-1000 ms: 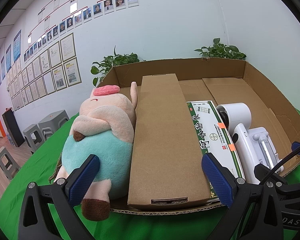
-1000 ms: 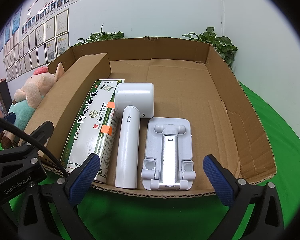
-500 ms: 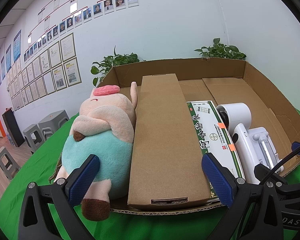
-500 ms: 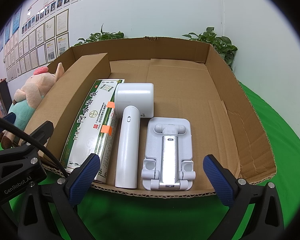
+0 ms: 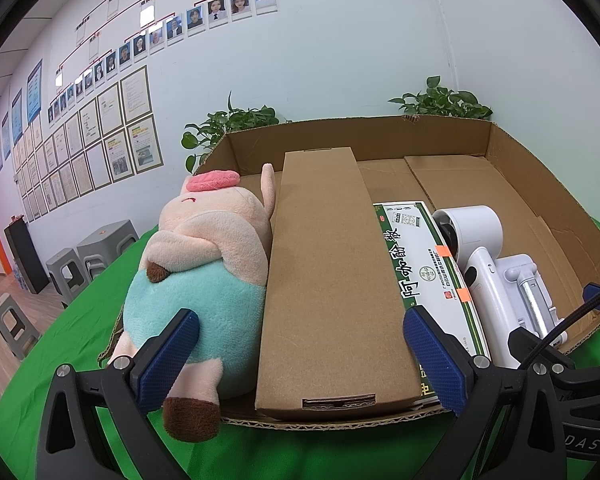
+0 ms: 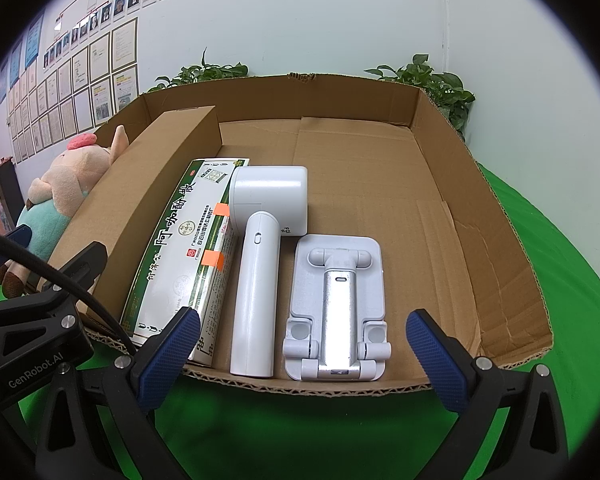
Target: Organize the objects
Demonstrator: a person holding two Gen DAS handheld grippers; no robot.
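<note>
plush pig [image 5: 204,264] lying at the left edge of the shallow cardboard tray [image 6: 500,216], pressed against a long brown box [image 5: 324,280]. beside that, in a row: green-and-white carton [image 6: 180,248], white handheld fan [image 6: 260,264], white folding stand [image 6: 336,304]. left tongs [image 5: 300,356] spread wide, empty, at the tray's near edge. right tongs [image 6: 300,356] likewise gaping, holding nothing, above the green counter [image 6: 560,260].

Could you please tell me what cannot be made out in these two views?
- Plush toy: its far side, hidden by its own body in the left wrist view.
- Green-and-white box: small print, too small.
- Tray floor under the long cardboard box: covered.
</note>
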